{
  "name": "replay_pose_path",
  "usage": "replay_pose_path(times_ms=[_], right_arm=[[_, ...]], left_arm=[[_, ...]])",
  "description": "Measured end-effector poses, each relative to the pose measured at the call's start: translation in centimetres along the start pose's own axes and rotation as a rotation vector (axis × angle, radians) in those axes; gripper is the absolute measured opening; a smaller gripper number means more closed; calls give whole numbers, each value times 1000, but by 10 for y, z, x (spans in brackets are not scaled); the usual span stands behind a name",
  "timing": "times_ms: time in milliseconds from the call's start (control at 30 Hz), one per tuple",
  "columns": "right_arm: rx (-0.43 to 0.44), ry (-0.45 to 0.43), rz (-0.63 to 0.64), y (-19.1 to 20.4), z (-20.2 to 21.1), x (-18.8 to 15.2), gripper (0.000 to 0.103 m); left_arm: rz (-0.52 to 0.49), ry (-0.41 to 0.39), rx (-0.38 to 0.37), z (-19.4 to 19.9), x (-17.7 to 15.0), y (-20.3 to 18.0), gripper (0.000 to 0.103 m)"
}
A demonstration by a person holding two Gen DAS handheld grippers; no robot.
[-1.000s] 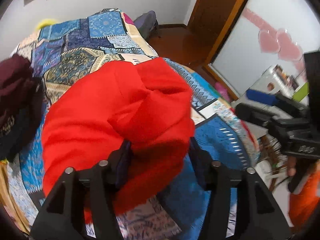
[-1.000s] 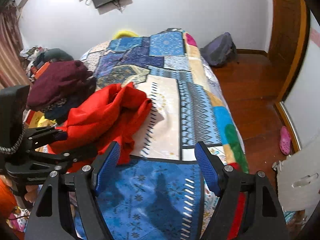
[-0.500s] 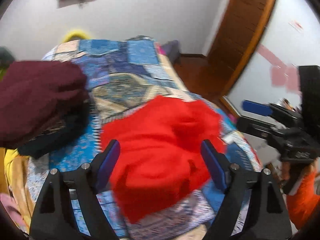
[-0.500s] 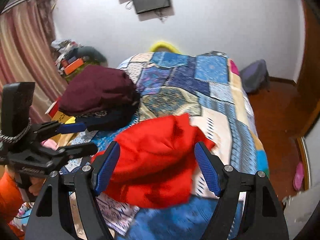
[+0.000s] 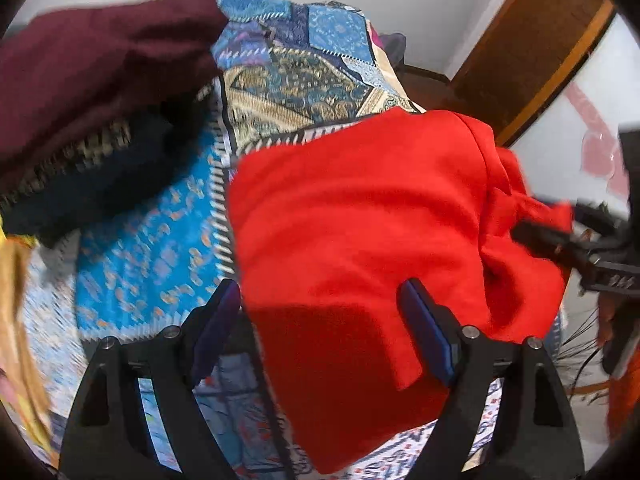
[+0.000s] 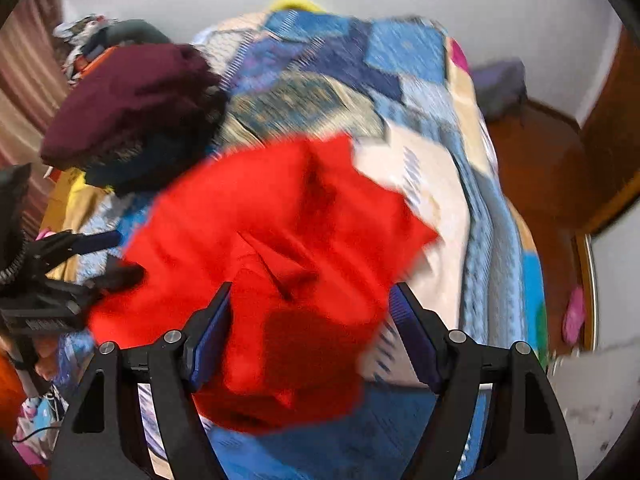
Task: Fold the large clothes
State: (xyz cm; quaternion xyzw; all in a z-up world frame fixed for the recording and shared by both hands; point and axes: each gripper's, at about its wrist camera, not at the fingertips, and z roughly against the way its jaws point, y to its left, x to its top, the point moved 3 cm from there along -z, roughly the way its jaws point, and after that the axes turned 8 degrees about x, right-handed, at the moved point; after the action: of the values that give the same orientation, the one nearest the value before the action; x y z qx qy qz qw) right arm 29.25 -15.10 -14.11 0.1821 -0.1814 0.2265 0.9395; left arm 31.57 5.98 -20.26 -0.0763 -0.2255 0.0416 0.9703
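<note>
A crumpled red garment [image 5: 360, 232] lies on the patchwork bedspread [image 5: 288, 76]; it also shows in the right wrist view [image 6: 272, 240]. My left gripper [image 5: 320, 320] is open and hangs over the garment's near left part. My right gripper [image 6: 310, 320] is open over the garment's near edge. The left gripper shows at the left of the right wrist view [image 6: 100, 256]. The right gripper shows at the right of the left wrist view [image 5: 560, 236], at the garment's right edge. Both views are blurred by motion.
A maroon garment [image 5: 92, 60] lies on a dark pile [image 5: 100, 176] at the bed's left, also seen in the right wrist view [image 6: 132, 96]. Wooden floor [image 6: 540, 160] and a grey bag [image 6: 500, 84] lie right of the bed. A wooden door [image 5: 528, 40] stands at the right.
The left gripper has let go of the red garment, which now lies on the bed. Both grippers have come in low over it, the right one swinging left.
</note>
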Motion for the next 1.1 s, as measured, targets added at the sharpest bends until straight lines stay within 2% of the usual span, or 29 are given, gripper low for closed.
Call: replay_pose_path(times_ms=[67,200,300,467,667,800,967,1100], right_arm=[[34,13,-45,-13,2,-15,74],[121,-17,-161,-37,6,-45,79],[161,-13,-226,-40,3,-57,79],[107,-27,-145,-17,23,-40,79],[158,-110,-111,7,50,-2,82],[157,-75,-88,21,28,16,82],[155,35,-119,10,-14,8,82],[181,17,-123,-3,-16,-3,82]], left_arm=[[0,0,-11,-3,-8,-1,83],[-21,-11,-5,-7,-18,-8,83],[-25,-14,-1,-5,-22,-10,83],[-45,-24,9,1,-26,-13,83],[-66,-37,24,3,-29,-20,83],[-66,-42,29,4,-29,-21,83],[-31,-59,10,11,-22,-10,83],[90,-52,-20,12,-9,20,83]])
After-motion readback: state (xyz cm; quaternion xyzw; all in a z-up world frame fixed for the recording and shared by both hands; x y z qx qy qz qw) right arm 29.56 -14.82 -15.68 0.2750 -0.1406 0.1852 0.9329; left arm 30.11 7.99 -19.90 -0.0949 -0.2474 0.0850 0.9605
